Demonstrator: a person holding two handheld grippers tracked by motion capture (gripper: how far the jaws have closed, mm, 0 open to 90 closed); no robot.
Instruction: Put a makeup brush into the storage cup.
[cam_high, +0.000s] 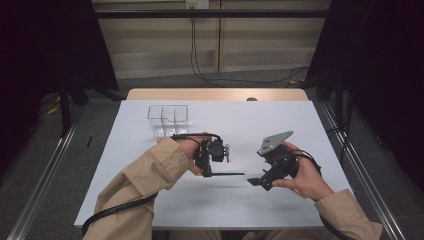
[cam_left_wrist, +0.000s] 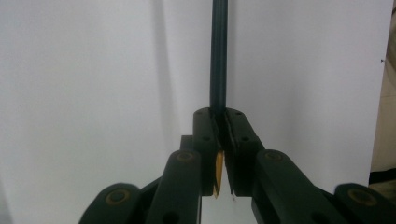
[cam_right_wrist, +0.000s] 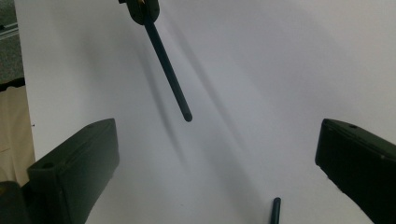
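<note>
My left hand-held gripper clamps a thin dark rod above the white surface; my right hand-held gripper, beside the rod's tip, stands wide open and empty.

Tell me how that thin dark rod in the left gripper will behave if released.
The rod juts straight from the shut left gripper without sagging, so probably stiff. It looks slim, likely light. Its round shaft may roll on the smooth white table.

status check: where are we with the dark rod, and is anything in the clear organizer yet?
Done: the left gripper is shut on the dark rod, lifted level above the white table. In hand: the right gripper is open, facing the rod's free end, not touching it. Left: the clear organizer looks empty, and a second dark piece lies on the table between the right gripper's jaws.
</note>
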